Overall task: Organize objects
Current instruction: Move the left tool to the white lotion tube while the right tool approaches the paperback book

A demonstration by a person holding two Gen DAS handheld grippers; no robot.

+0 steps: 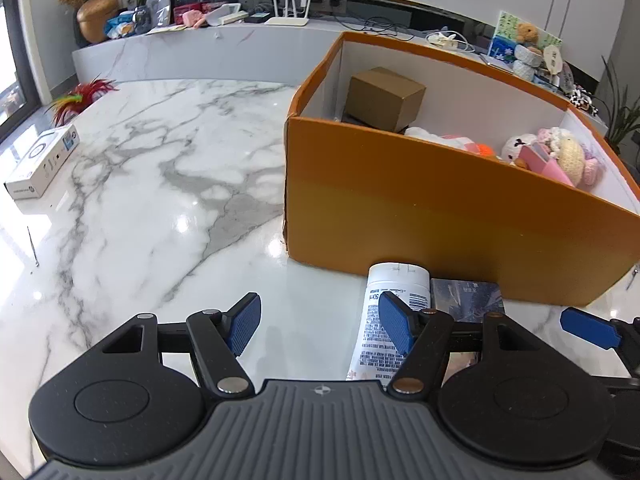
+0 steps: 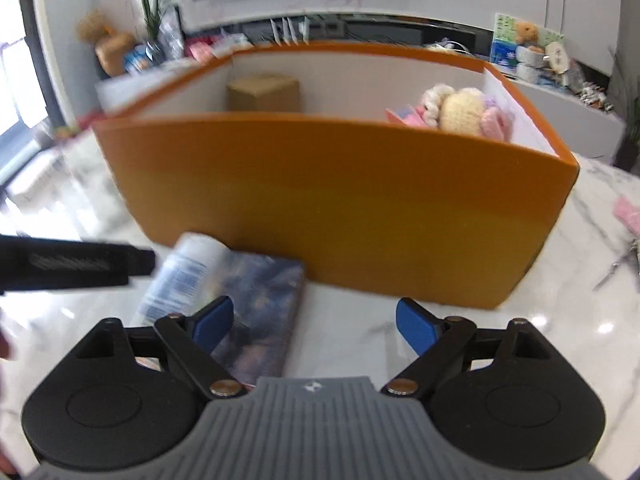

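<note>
We see the left gripper (image 1: 320,326) with its two blue pads standing apart over the marble table (image 1: 152,184), and nothing is between them. Its right pad (image 1: 394,326) hangs in front of a white bottle (image 1: 394,280), which lies on the table with its flat end against the front wall of the orange box (image 1: 440,216). We cannot tell from this view if the pad touches the bottle or only hovers above it.

The right gripper (image 2: 314,326) is also open and it holds nothing; bare table shows between its pads. Its left pad (image 2: 214,324) is over a dark book (image 2: 264,304), which lies flat just in front of the orange box (image 2: 340,208), beside the bottle (image 2: 188,268) on its right side. This view is blurred, so the contact here is not clear to us either.

Inside the orange box, a brown carton (image 1: 384,98) stands in the far left corner. Knitted dolls (image 1: 568,156) and a pink card (image 1: 544,164) lie at the right end of the box, and something white and orange is near its front wall.

Far to the left of the box, a white carton (image 1: 42,164) lies at the table's edge, with a bunch of red feathers (image 1: 82,96) behind it. Behind the box runs a long shelf with a white router (image 1: 288,10).
</note>
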